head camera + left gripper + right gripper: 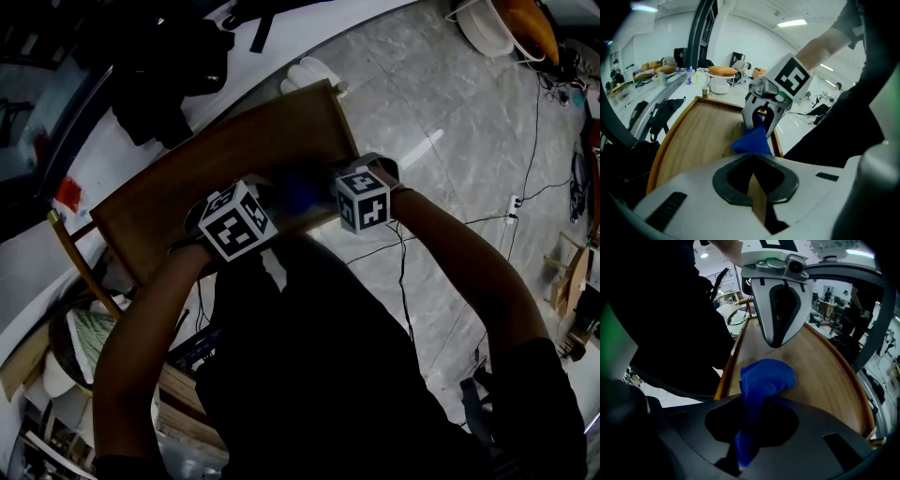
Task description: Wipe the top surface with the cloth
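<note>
The wooden table top [234, 155] has a raised rim. A blue cloth [302, 192] lies on its near edge between the two marker cubes. My right gripper [757, 404] is shut on the blue cloth [764, 378], which bunches onto the wood [825, 366] just ahead of its jaws. In the left gripper view the right gripper [760, 123] is seen pressing the cloth [752, 140] down near the table's right rim. My left gripper [753, 161] is shut with nothing in it and hovers over the wood [703, 136], facing the right one. From the right gripper view, the left gripper [780, 341] hangs just beyond the cloth.
Black bags and straps [159, 66] lie on the white surface beyond the table. A chair with a yellow frame [80, 262] stands at the left. Cables [525, 197] run over the tiled floor at the right. A black bag [661, 112] hangs beside the table's left rim.
</note>
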`<state>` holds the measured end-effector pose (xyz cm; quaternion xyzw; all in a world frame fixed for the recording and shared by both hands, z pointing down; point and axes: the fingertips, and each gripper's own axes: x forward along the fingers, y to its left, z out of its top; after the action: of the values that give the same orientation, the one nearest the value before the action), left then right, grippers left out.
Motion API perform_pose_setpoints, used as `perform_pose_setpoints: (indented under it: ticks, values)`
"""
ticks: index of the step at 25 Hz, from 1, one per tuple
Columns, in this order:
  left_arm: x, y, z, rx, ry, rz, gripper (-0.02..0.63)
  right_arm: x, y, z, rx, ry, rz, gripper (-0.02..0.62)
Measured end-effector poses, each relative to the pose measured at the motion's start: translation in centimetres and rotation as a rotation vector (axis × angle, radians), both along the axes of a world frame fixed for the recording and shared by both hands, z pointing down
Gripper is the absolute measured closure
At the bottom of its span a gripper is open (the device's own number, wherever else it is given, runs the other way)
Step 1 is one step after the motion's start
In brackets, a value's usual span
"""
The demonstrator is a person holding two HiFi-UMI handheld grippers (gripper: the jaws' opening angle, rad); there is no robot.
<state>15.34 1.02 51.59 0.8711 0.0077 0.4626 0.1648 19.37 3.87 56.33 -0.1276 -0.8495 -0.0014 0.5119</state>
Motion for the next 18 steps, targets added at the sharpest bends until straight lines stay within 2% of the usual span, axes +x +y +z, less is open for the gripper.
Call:
perform_pose_setpoints:
  ticks: [7, 10, 12, 15, 18]
  values:
    - [0.8, 2.5, 0.0, -0.03, 0.008, 0.033, 0.597, 0.5, 4.1, 0.1, -0.056, 0.035, -0.079, 0.532]
    - [1.2, 2.8, 0.0, -0.032, 0.006, 0.047, 0.597, 0.7, 4.0, 0.0, -0.081, 0.032, -0.04, 0.532]
    - [1.5, 2.5, -0.6, -0.023, 0.012, 0.046, 0.597, 0.4, 2.9, -1.0, -0.088, -0.013, 0.021, 0.532]
    - [2.1, 0.3, -2.1, 0.014, 0.028, 0.025, 0.597, 0.2, -1.5, -3.1, -0.001, -0.089, 0.084, 0.532]
    - [2.3, -4.0, -3.5, 0.078, 0.029, -0.014, 0.597, 0.3, -7.7, -4.4, 0.125, -0.08, 0.099, 0.532]
